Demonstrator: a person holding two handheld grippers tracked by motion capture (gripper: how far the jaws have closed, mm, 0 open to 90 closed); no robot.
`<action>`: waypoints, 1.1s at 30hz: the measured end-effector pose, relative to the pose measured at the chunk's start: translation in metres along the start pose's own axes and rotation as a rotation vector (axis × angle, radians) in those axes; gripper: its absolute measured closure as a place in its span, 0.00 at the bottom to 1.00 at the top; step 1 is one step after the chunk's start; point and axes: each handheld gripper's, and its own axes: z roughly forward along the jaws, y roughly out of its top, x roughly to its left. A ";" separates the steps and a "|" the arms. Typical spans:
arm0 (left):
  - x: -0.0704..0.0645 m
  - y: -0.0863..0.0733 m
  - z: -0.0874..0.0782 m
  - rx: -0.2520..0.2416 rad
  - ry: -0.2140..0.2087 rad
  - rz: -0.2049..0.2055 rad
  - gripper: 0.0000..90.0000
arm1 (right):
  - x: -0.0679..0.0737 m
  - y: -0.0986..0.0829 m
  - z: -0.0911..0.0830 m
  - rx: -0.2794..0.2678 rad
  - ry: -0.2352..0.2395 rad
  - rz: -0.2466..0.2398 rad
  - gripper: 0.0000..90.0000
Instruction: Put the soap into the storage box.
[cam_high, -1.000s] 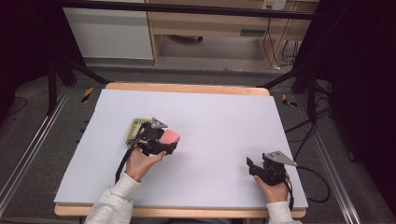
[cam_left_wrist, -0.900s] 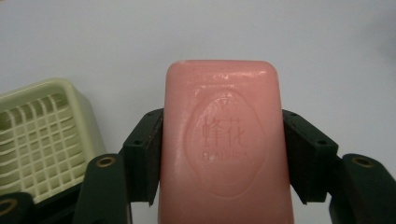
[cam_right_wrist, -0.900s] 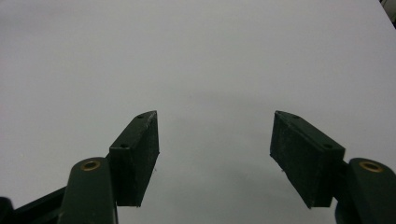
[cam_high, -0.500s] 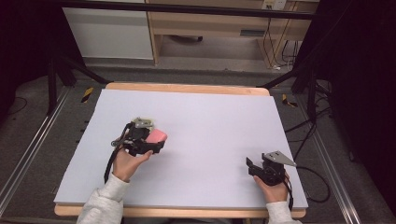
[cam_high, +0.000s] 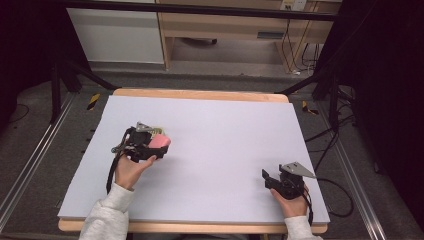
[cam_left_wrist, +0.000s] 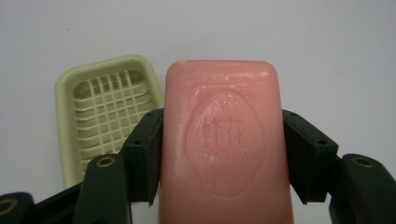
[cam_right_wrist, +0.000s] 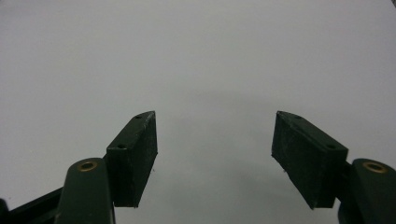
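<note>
White table (cam_high: 210, 165): one soap (cam_left_wrist: 222, 140), one dish (cam_left_wrist: 102, 109).

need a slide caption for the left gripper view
Left gripper clamps a pink embossed soap bar beside a pale green gridded plastic soap dish.

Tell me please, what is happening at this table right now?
A person works at the table with a gripper in each hand. The left gripper is clamped on a pink soap bar, held by its two long sides. A pale green soap dish with a grid bottom lies on the table beside the bar, with no soap in it. The right gripper is open and holds nothing, near the table's front right corner.
</note>
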 end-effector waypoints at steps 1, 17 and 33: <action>0.003 0.000 0.000 0.000 0.008 -0.002 0.41 | 0.000 0.000 0.000 0.000 0.000 -0.001 0.35; 0.029 0.005 0.011 0.007 0.066 -0.054 0.41 | 0.000 0.000 0.002 0.005 -0.004 -0.003 0.33; 0.045 0.008 0.036 0.023 0.114 -0.078 0.42 | -0.002 0.001 0.002 0.004 -0.002 -0.004 0.33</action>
